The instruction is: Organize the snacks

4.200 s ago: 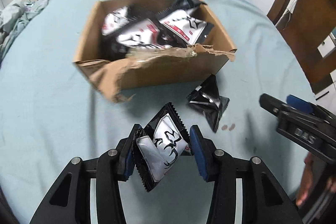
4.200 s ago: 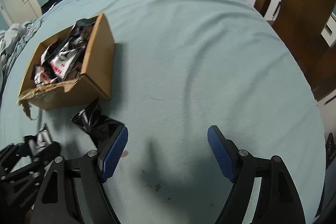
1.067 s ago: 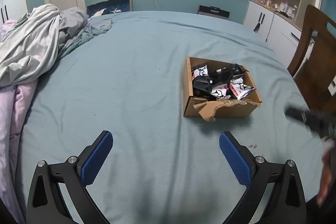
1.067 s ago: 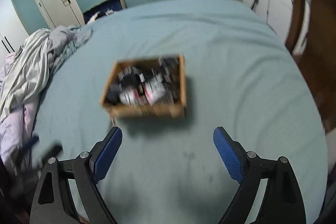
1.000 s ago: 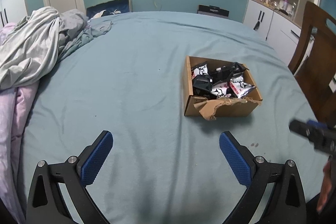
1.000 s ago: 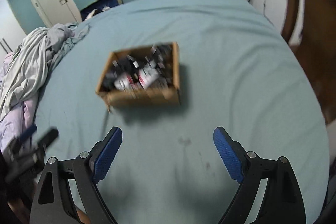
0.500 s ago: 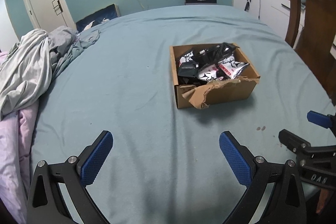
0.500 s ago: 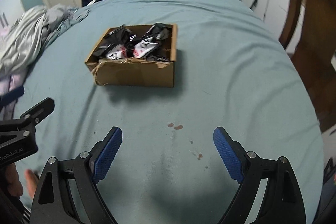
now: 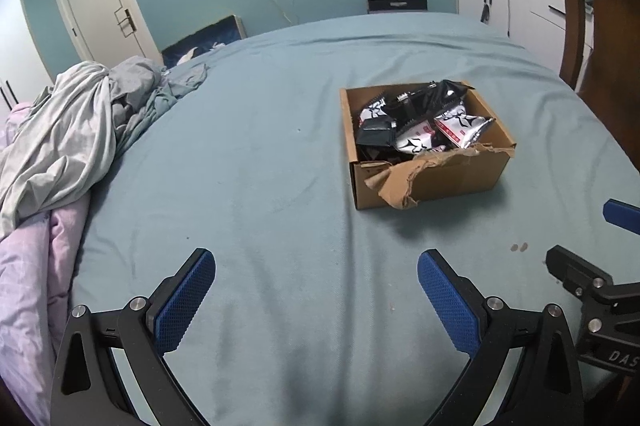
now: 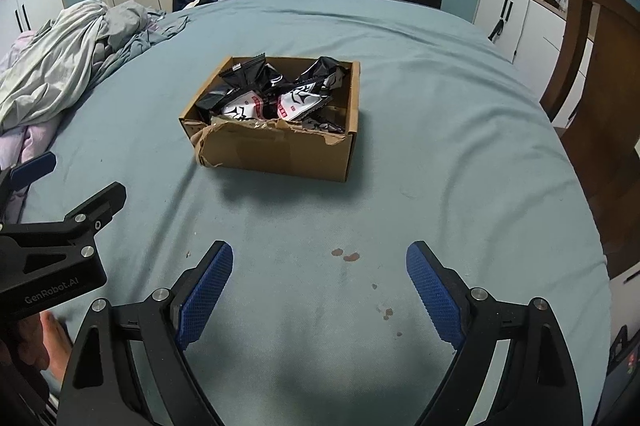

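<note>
1. Ahead, the snack packets [image 10: 276,98] sit piled inside the torn cardboard box [image 10: 280,146] on the blue sheet [image 10: 440,146].
2. My left claw [image 9: 316,300] and right claw [image 10: 318,290] both hang spread wide, holding nothing, well short of the box.
3. Rumpled bedding [image 9: 68,130] lies far left.

The cardboard box [image 9: 430,182] hides much of its own load: its torn near wall covers the lower parts of the snack packets [image 9: 416,122], and those underneath are buried by the ones on top, so their number cannot be told. Print on the packets is too small to read. Right of the box, the wooden chair [image 10: 592,74] is cut off by the picture's edge. Beyond the box, the small items on the white cabinet [image 9: 516,2] are too small to identify. Left of the box, the left gripper [image 10: 60,210] is cut by the frame edge in the right wrist view.
</note>
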`<act>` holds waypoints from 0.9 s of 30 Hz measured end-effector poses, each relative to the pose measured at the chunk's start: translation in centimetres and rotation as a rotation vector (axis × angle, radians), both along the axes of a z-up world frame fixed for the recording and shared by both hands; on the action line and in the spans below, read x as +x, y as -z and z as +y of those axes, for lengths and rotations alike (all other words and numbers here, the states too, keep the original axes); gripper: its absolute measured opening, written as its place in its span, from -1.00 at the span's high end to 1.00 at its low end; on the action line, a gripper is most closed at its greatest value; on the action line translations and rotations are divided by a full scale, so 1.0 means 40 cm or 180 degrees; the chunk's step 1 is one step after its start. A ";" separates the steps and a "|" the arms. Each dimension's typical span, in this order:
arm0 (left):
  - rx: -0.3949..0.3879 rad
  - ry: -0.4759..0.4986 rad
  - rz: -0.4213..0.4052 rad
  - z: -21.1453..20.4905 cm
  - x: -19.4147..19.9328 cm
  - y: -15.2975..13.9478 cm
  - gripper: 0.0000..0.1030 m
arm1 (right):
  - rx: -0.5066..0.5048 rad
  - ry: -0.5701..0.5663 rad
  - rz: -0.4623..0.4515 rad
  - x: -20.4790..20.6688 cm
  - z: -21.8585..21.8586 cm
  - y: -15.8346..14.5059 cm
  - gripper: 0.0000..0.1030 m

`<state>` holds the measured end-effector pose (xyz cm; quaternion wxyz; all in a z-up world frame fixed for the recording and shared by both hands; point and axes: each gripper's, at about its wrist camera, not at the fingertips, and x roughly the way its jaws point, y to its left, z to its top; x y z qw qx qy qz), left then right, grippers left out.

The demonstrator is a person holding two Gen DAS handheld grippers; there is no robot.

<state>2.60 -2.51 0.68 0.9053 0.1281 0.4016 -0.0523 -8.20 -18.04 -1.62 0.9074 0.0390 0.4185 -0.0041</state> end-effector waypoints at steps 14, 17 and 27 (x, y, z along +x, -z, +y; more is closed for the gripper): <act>0.0057 0.0119 -0.0013 -0.015 -0.009 0.003 -1.00 | -0.0057 0.0013 0.0009 0.005 0.005 -0.001 -0.72; 0.0043 0.0104 -0.0001 -0.014 -0.008 0.002 -1.00 | -0.0061 0.0018 0.0006 0.007 0.005 -0.001 -0.72; 0.0026 0.0127 0.0001 -0.015 -0.009 0.000 -1.00 | -0.0069 0.0031 0.0031 0.015 0.003 0.005 -0.72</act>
